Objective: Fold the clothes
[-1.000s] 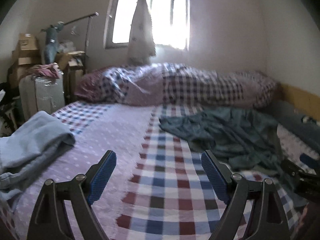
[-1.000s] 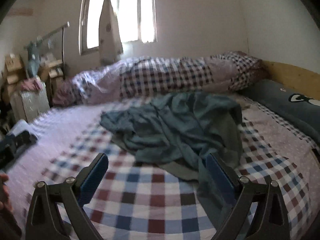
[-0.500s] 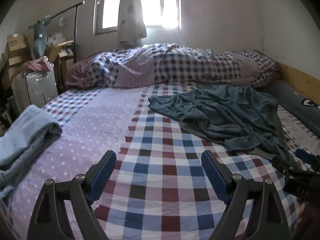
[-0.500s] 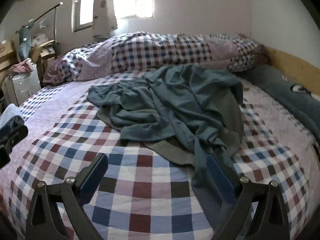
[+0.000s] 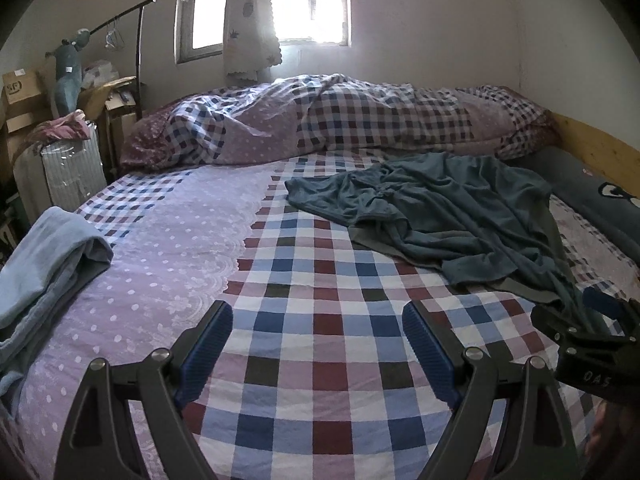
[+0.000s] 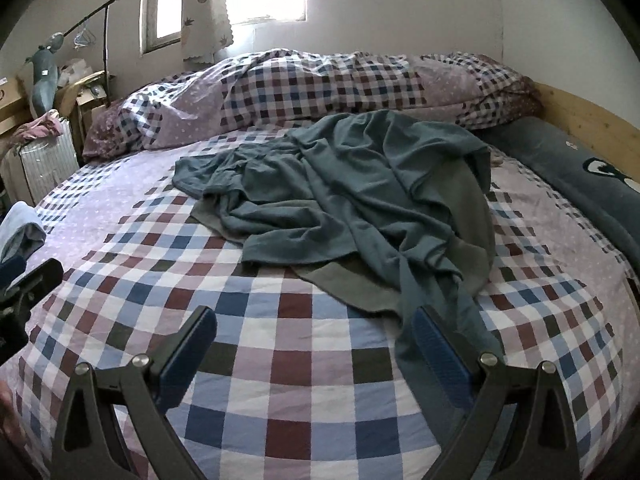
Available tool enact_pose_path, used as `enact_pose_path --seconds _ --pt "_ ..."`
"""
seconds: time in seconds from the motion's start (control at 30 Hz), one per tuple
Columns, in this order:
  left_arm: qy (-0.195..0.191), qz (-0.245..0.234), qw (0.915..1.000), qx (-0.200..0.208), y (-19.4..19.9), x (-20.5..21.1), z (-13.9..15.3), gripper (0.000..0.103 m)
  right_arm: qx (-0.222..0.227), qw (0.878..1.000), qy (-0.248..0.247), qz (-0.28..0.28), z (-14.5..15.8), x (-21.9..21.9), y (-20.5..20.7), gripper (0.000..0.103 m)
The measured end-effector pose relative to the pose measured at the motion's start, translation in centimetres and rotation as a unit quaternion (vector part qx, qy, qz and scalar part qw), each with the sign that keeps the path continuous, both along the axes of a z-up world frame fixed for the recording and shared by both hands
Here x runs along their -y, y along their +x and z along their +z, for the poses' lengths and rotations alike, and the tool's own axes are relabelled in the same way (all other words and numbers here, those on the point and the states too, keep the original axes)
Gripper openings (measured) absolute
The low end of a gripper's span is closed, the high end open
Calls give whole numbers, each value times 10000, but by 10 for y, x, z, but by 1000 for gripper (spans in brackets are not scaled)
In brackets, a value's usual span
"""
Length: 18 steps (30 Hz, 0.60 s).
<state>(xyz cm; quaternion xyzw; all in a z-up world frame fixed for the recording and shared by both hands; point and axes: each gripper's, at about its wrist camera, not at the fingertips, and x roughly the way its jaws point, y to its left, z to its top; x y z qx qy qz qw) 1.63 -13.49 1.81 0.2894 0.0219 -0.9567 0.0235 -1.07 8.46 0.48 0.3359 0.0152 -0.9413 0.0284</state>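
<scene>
A crumpled teal garment (image 5: 448,216) (image 6: 352,200) lies spread over the right half of the checked bed (image 5: 320,320) (image 6: 256,360), with a grey-green piece under its near edge. My left gripper (image 5: 316,336) hovers open over bare checked sheet, left of the garment and apart from it. My right gripper (image 6: 314,344) is open too, low over the sheet; its right finger (image 6: 436,356) stands beside the garment's nearest trailing end, with no cloth between the pads. Folded light-blue clothes (image 5: 44,264) (image 6: 20,224) rest at the bed's left edge.
A rolled checked duvet (image 5: 340,120) lines the far side under the window. A dark long pillow (image 5: 588,196) and wooden bed frame (image 5: 596,148) bound the right. A suitcase (image 5: 68,172), boxes and a clothes rail stand at the left. The right gripper's body (image 5: 588,344) shows at the left wrist view's right edge.
Both grippers tipped downward and sank toward the bed over the first half second, so the sheet and teal garment fill more of each view. Both stayed open.
</scene>
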Motion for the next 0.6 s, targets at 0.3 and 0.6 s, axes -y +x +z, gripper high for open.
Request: enact_pose_path --seconds 0.3,0.6 --pt "-51 -66 9999 -100 2 -2 1 90 13 10000 5 16 -1 1 -1 101" --pt "-96 -64 9998 -153 3 -1 3 90 12 10000 13 22 -1 2 -2 101"
